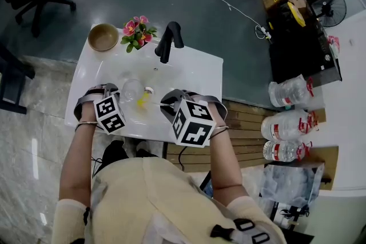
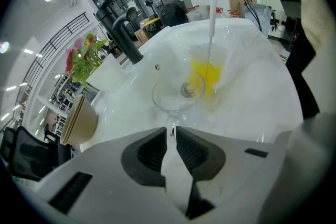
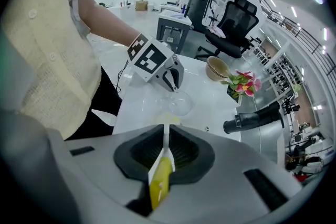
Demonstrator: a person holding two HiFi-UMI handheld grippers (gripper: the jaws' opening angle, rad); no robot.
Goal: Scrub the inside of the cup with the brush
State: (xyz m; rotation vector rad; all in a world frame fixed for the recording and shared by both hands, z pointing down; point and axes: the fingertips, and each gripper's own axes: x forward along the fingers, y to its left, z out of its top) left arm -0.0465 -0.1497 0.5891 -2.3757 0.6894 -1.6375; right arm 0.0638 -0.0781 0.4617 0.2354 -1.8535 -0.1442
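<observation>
**Brush at the cup, scrubbing barely begun**

Over the white counter [image 1: 201, 72], the left hand-held gripper [image 2: 171, 131] is clamped tight on the thin stem of the clear cup [image 2: 176, 96], holding it out above the basin, near the black faucet [image 1: 167, 40]. The right hand-held gripper [image 3: 164, 136] is closed on the handle of the brush [image 2: 208, 73]. Its yellow head sits right at the cup's rim; whether it is inside yet I cannot tell. By my reckoning both things are in hand and brought together, with the real scrubbing inside mostly still ahead.

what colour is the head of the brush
The brush head is yellow; it shows best in the left gripper view.
</observation>
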